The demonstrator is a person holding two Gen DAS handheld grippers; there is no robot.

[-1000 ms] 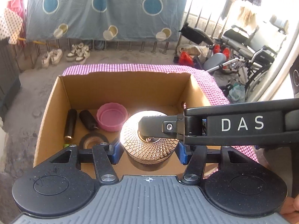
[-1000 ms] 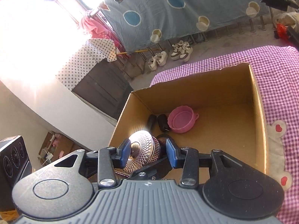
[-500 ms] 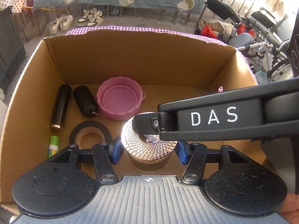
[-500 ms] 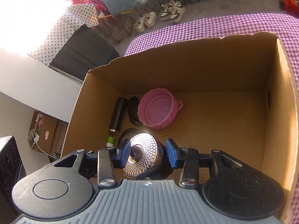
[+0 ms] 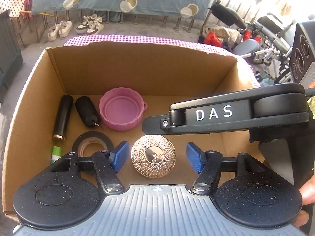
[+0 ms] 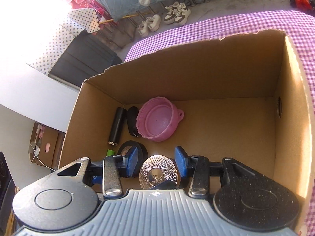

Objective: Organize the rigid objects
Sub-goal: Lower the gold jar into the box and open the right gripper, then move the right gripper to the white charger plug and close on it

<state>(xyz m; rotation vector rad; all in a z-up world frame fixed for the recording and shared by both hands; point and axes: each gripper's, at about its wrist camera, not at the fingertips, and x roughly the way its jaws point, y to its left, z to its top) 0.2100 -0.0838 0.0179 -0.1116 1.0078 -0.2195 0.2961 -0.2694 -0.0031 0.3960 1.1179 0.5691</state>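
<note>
A round rose-gold patterned tin [image 5: 153, 156] lies on the floor of the cardboard box [image 5: 137, 68], also in the right wrist view [image 6: 158, 175]. My left gripper [image 5: 157, 157] is open above it, blue pads [image 5: 119, 156] clear on each side. My right gripper [image 6: 155, 162] is open too, with the tin between its pads, touching neither. The right gripper's body, marked DAS [image 5: 236, 112], crosses the left wrist view from the right, just beyond the tin.
In the box lie a pink lid [image 5: 122, 111], a black tube [image 5: 62, 118], a black fob [image 5: 86, 111], a roll of black tape [image 5: 91, 142] and a green stick [image 5: 56, 153]. The box stands on a purple checked cloth [image 6: 216, 27]. The box's right half is bare floor.
Both grippers lowered the tin into the box, then opened. The tin now rests on the box floor and the right gripper's tip has drawn back off it.
</note>
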